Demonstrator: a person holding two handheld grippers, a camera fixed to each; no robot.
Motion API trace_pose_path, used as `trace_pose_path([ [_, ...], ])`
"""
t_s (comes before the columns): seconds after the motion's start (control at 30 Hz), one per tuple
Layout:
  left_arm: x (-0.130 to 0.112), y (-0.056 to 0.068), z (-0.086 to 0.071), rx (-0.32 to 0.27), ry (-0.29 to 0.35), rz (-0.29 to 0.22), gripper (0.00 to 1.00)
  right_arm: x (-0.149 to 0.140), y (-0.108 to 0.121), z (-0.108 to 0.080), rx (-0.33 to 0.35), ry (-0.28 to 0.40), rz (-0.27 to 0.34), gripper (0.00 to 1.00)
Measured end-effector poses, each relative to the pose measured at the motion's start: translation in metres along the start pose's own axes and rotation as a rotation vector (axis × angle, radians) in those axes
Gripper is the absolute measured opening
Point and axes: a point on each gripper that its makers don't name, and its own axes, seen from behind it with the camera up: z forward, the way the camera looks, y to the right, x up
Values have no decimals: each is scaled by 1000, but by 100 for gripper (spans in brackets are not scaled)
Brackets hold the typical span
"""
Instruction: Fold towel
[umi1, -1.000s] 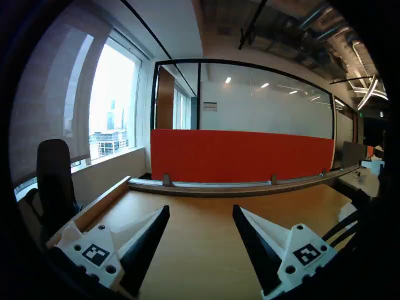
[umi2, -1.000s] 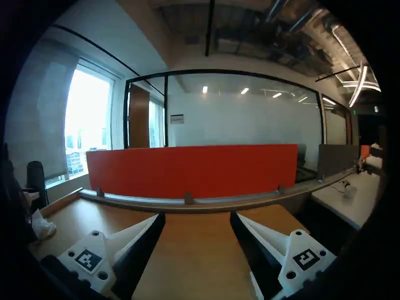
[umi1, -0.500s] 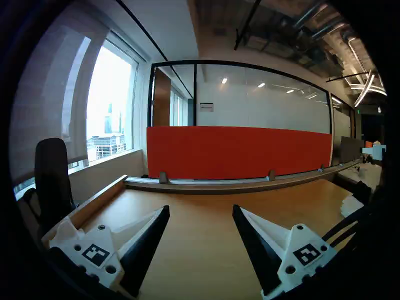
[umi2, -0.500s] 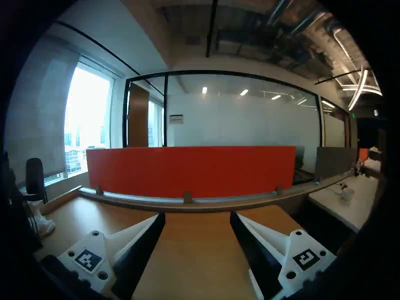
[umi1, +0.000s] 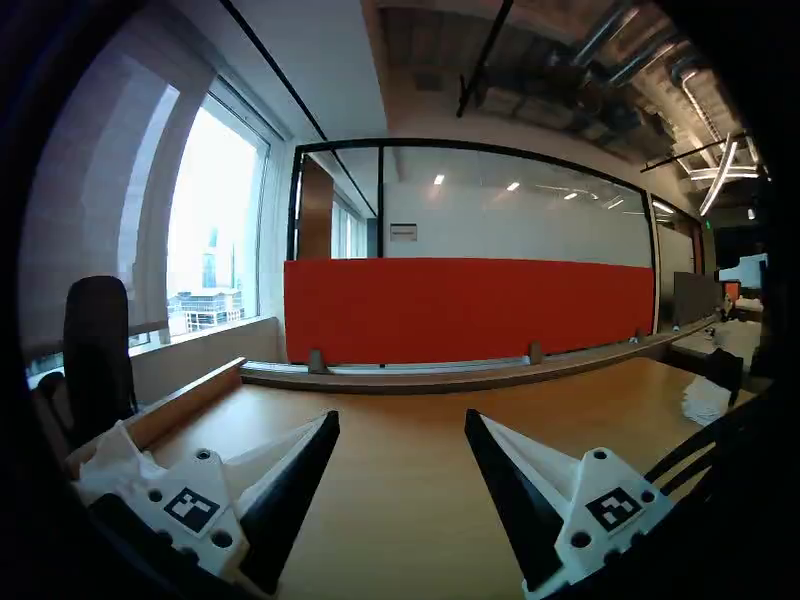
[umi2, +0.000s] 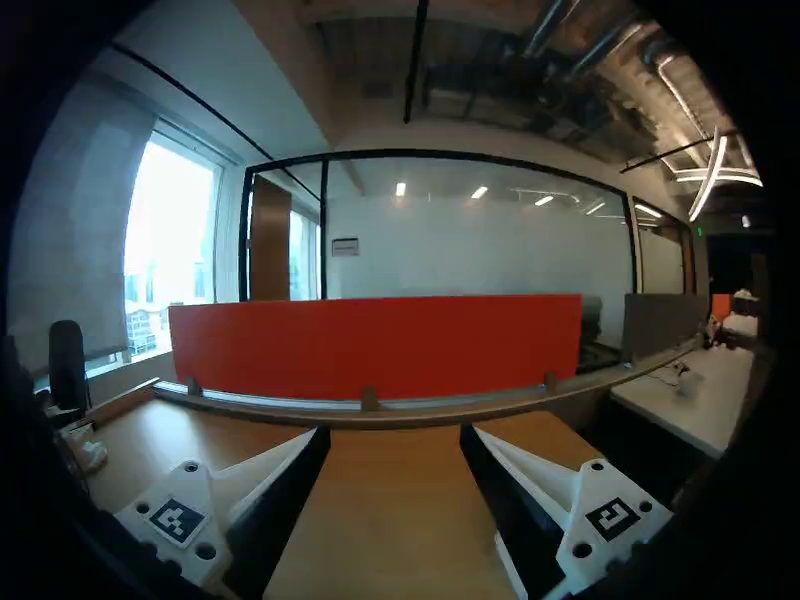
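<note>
My left gripper (umi1: 400, 415) is open above a bare wooden desk (umi1: 400, 480), nothing between its fingers. My right gripper (umi2: 393, 430) is open too, over the same kind of wooden desk (umi2: 390, 510), and holds nothing. A small white crumpled thing (umi1: 705, 400), perhaps the towel, lies at the far right edge of the desk in the left gripper view. A similar white crumpled thing (umi2: 90, 455) sits at the far left in the right gripper view. Both are well away from the fingers.
An orange divider panel (umi1: 465, 308) on a rail closes off the far side of the desk. A black chair back (umi1: 95, 355) stands at the left by the window. A white desk (umi2: 700, 395) lies off to the right beyond a dark gap.
Both views have shifted a little, and the white crumpled thing looks smaller and farther off in the right gripper view. Both grippers stay open and empty.
</note>
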Motion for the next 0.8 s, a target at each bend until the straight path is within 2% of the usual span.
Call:
trace_pose_path([
  [0.3, -17, 2, -4, 11, 42, 5, 93, -14, -10, 0, 17, 4, -3, 100],
  [0.6, -44, -4, -7, 43, 51, 28, 93, -34, -16, 5, 25, -11, -32, 100],
  [0.8, -57, -7, -7, 51, 56, 12, 93, -42, -21, 9, 33, -12, -33, 100],
])
